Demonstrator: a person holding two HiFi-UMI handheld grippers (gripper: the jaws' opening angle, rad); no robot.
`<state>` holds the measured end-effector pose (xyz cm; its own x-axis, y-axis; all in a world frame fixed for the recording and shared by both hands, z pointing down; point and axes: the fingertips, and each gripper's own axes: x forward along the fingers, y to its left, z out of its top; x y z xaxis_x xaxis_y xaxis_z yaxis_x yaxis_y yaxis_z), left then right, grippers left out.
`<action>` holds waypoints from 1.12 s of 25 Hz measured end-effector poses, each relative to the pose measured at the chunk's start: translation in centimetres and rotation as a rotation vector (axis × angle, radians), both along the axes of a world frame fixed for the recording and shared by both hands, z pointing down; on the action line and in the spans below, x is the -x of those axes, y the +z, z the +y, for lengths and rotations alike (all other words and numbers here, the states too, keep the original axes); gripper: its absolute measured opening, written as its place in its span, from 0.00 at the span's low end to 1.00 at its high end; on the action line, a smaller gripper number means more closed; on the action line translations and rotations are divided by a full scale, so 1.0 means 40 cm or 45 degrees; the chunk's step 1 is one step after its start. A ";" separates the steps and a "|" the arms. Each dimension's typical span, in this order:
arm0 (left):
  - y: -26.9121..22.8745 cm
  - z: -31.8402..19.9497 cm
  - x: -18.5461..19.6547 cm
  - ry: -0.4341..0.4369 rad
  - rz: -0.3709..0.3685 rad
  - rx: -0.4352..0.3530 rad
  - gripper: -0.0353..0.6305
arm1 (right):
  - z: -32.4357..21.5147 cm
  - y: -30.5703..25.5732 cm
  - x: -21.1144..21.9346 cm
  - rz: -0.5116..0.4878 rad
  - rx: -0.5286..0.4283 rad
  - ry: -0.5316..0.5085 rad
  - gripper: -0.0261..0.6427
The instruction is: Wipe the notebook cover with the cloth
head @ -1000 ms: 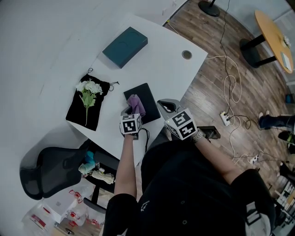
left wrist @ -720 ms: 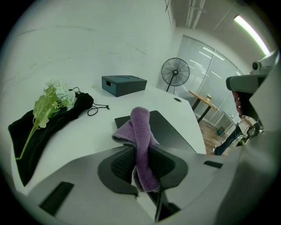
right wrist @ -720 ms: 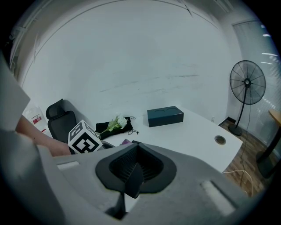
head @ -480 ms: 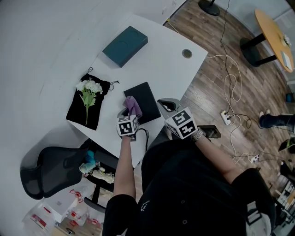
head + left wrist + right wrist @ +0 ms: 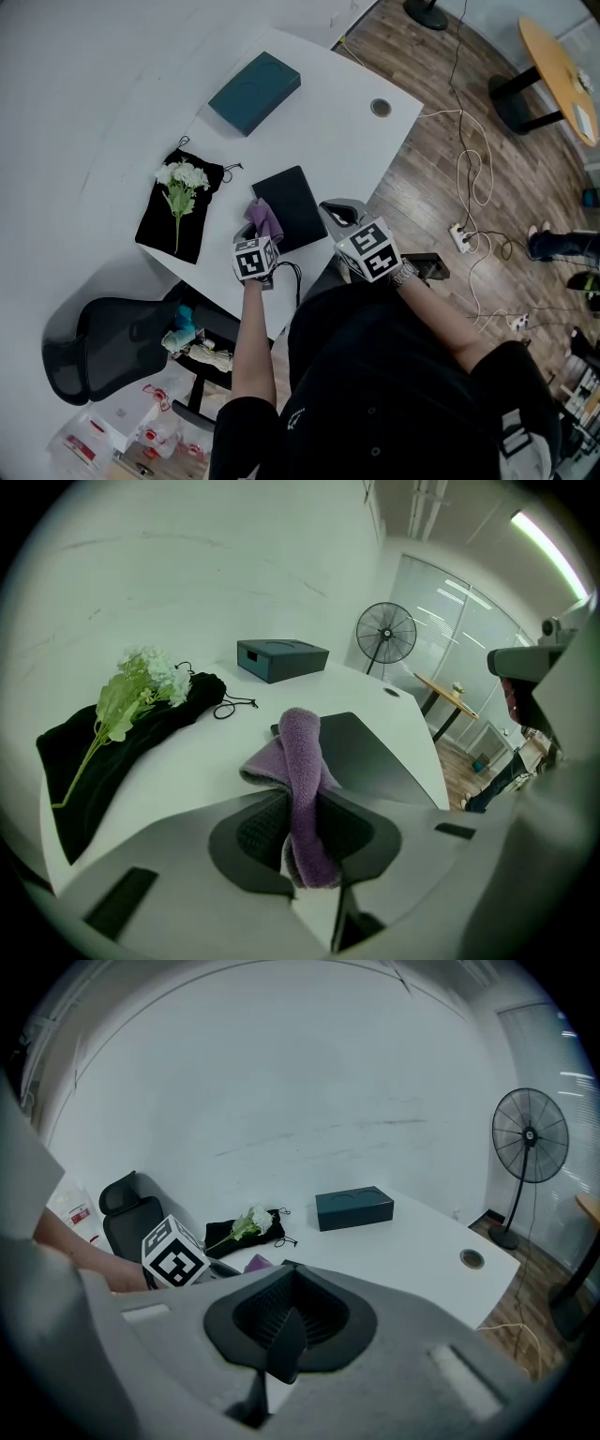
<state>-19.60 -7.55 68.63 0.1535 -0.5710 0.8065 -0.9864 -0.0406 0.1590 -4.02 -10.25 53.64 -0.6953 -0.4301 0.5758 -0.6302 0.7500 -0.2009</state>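
I see one purple cloth (image 5: 302,761) pinched in left tool (image 5: 302,838), at one black notebook's (image 5: 292,202) 8 o'clock edge; right tool (image 5: 284,1335) closed, empty.

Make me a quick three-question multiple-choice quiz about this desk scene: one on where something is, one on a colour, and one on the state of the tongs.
1. The white flowers lie:
A. in a vase
B. on the black pouch
C. in a drawer

2. The cloth in the left tongs is:
A. yellow
B. white
C. purple

3. The right tongs are:
A. shut, with nothing between them
B. shut on the cloth
C. wide open

Answers:
1 B: the head view shows the stems resting across the pouch.
2 C: the left gripper view shows purple fleece pinched in the tongs.
3 A: the right gripper view shows them closed together and holding nothing.
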 end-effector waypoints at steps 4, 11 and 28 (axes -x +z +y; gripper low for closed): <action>0.002 0.014 0.025 -0.047 0.001 0.014 0.17 | 0.001 -0.002 0.001 -0.005 0.000 -0.002 0.04; -0.008 0.046 0.078 -0.113 -0.050 0.019 0.16 | 0.000 -0.003 0.001 -0.008 -0.001 -0.001 0.04; -0.174 0.038 -0.054 -0.025 0.199 -0.167 0.16 | -0.005 -0.002 0.001 -0.004 0.000 0.003 0.04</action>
<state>-17.43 -6.05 61.66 0.2586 -0.6738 0.6922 -0.9511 -0.0522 0.3045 -4.08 -10.45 53.57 -0.6961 -0.4318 0.5735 -0.6312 0.7487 -0.2025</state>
